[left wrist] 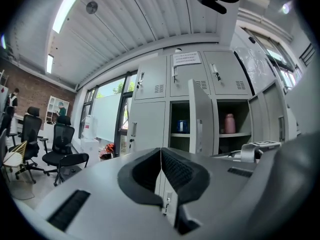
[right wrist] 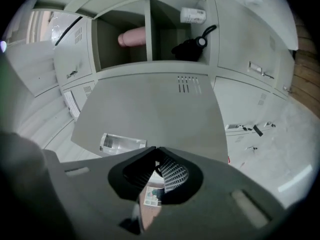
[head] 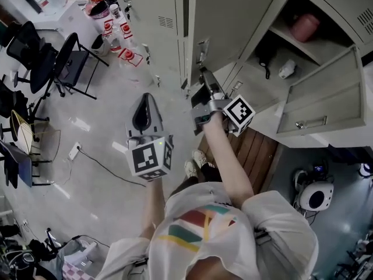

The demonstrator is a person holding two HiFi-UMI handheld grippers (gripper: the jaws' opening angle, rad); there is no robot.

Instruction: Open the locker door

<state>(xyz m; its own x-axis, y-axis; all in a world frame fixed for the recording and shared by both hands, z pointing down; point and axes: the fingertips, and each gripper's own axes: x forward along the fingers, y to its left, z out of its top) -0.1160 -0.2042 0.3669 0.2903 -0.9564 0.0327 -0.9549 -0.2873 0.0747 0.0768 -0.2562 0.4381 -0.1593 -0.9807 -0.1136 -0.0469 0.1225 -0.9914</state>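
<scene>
The grey locker door (head: 233,22) stands swung partly out from the bank of lockers. My right gripper (head: 203,74) reaches up to the door's free edge, beside its latch (head: 202,50). In the right gripper view the door panel (right wrist: 155,109) with its vent slots fills the middle. The recessed handle (right wrist: 120,143) lies just left of the right gripper (right wrist: 156,160), whose jaws are pinched on the door's thin edge. My left gripper (head: 145,101) hangs lower and to the left, away from the lockers. In its own view the left gripper (left wrist: 161,154) is shut with nothing in it.
To the right another locker door (head: 323,98) hangs open. That locker holds a pink bottle (head: 306,27), a black item (head: 265,57) and a white object (head: 287,69). Black chairs (head: 58,63) and red-labelled bottles (head: 113,28) stand at the left. A cable (head: 105,165) lies on the floor.
</scene>
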